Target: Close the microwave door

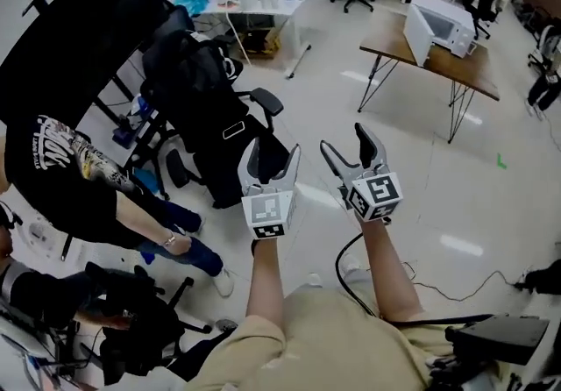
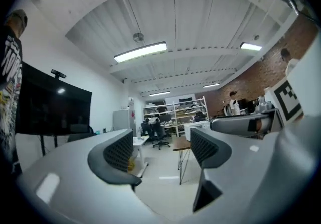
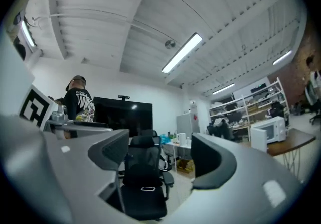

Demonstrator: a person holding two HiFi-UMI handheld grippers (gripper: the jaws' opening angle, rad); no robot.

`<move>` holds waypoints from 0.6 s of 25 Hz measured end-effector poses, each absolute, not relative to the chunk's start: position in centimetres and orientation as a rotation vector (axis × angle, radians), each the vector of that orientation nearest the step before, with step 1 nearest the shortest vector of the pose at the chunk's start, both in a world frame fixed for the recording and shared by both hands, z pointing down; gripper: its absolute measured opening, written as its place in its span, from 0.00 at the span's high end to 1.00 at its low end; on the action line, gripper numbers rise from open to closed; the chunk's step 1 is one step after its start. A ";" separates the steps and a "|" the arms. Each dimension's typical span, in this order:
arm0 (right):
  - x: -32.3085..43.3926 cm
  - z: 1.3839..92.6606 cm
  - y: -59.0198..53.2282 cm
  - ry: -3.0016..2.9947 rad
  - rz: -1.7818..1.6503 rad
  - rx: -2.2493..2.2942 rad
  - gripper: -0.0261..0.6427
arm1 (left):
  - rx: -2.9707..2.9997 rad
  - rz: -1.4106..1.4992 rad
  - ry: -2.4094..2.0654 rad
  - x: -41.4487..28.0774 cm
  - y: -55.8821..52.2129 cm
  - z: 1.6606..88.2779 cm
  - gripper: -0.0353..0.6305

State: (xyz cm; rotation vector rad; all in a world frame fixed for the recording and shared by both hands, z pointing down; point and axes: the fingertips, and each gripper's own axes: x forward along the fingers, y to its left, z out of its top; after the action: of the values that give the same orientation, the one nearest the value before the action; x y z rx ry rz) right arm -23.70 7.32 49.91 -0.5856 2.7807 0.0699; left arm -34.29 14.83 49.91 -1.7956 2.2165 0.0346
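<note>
**Head view, with both gripper views.** Nearest the camera, two bare forearms are seen rising from the lower edge, each carrying a handheld gripper topped by a marker cube. The left gripper [image 1: 273, 152] is held with its jaws wide apart, and nothing is found between them; the same is confirmed in the left gripper view, where only open floor is framed between the two ribbed pads of the left gripper [image 2: 160, 150]. The right gripper [image 1: 346, 142] is likewise shown with its fingers spread wide, and in its own view no object is gripped by the right gripper [image 3: 160, 152]. A black cable [image 1: 344, 262] is seen trailing down beside the right forearm.

Just beyond the grippers, a black office chair [image 1: 206, 109] is placed on the pale floor; it is framed between the right jaws in the right gripper view [image 3: 143, 178]. At the left, a person in a black printed T-shirt [image 1: 70, 179] is seated near a large dark screen [image 1: 79, 30].

Well apart from both grippers, at the upper right, a wooden table [image 1: 456, 69] on thin legs is shown. The white microwave [image 1: 451, 25] is set on it, and its door [image 1: 418, 34] is left swung open. The microwave [image 3: 273, 128] is also visible far off in the right gripper view.
</note>
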 end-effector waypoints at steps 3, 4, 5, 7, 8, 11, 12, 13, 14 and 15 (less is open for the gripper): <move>-17.4 49.3 5.4 2.764 0.131 -0.732 0.40 | -1.912 0.064 2.146 -29.5 11.5 50.5 0.41; -15.6 48.8 4.9 2.748 0.145 -0.792 0.40 | -1.954 0.072 2.119 -28.2 10.7 50.3 0.41; -13.9 48.4 4.4 2.728 0.153 -0.852 0.40 | -1.993 0.079 2.087 -27.1 9.8 49.9 0.41; -10.6 47.6 3.2 2.686 0.158 -0.953 0.40 | -2.047 0.088 2.010 -24.8 7.8 49.0 0.41; -9.0 47.4 2.7 2.668 0.161 -0.994 0.40 | -2.070 0.090 1.978 -23.6 6.8 48.6 0.41; -3.8 47.4 0.9 2.617 0.177 -1.111 0.40 | -2.148 0.098 1.886 -19.0 3.5 48.0 0.41; -2.1 47.5 0.0 2.600 0.176 -1.148 0.40 | -2.174 0.101 1.858 -17.5 2.3 48.0 0.41; -0.5 47.4 -1.0 2.582 0.169 -1.181 0.40 | -2.197 0.105 1.833 -16.1 1.1 48.0 0.41; 0.9 47.3 -2.0 2.564 0.160 -1.207 0.40 | -2.214 0.107 1.814 -14.9 0.1 48.0 0.41; 2.1 47.0 -2.8 2.546 0.153 -1.228 0.40 | -2.226 0.109 1.798 -13.9 -0.8 47.8 0.41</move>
State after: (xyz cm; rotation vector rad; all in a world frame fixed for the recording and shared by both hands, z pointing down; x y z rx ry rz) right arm 2.15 -2.83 46.98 -1.2279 2.5462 0.1534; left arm -13.89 -0.84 47.79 -2.2259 1.7985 0.1089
